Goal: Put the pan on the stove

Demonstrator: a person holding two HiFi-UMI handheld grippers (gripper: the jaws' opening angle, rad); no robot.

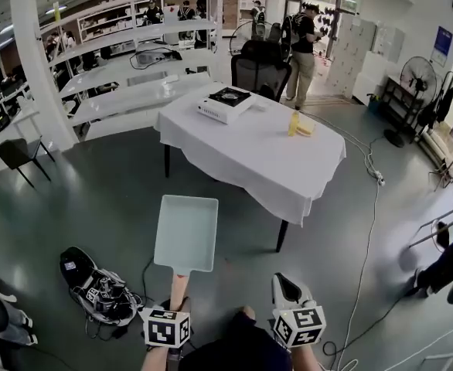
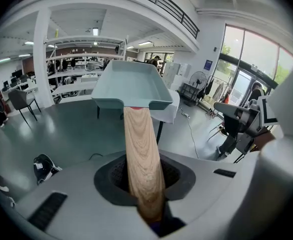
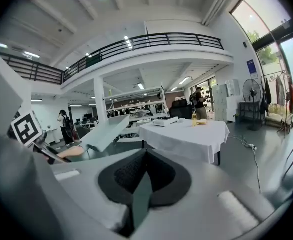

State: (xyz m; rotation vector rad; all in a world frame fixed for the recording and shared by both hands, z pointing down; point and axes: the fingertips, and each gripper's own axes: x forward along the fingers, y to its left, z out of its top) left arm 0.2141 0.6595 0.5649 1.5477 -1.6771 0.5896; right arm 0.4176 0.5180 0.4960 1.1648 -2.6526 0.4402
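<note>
The pan (image 1: 186, 233) is a pale teal rectangular tray with a wooden handle (image 2: 142, 159). My left gripper (image 1: 177, 294) is shut on that handle and holds the pan level above the floor, short of the table. In the left gripper view the pan (image 2: 131, 84) stands straight out ahead of the left gripper (image 2: 145, 186). The stove (image 1: 224, 103), a white single burner with a black top, sits at the far left corner of the white-clothed table (image 1: 273, 165). My right gripper (image 1: 287, 291) is shut and empty beside the left one; its view shows the pan (image 3: 106, 131) and stove (image 3: 165, 121).
A yellow bottle (image 1: 294, 123) and a yellowish item stand on the table's far right. A black bag with cables (image 1: 95, 288) lies on the floor at left. A black chair (image 1: 261, 72) and a standing person (image 1: 304, 49) are behind the table. A cable (image 1: 369, 230) runs along the floor at right.
</note>
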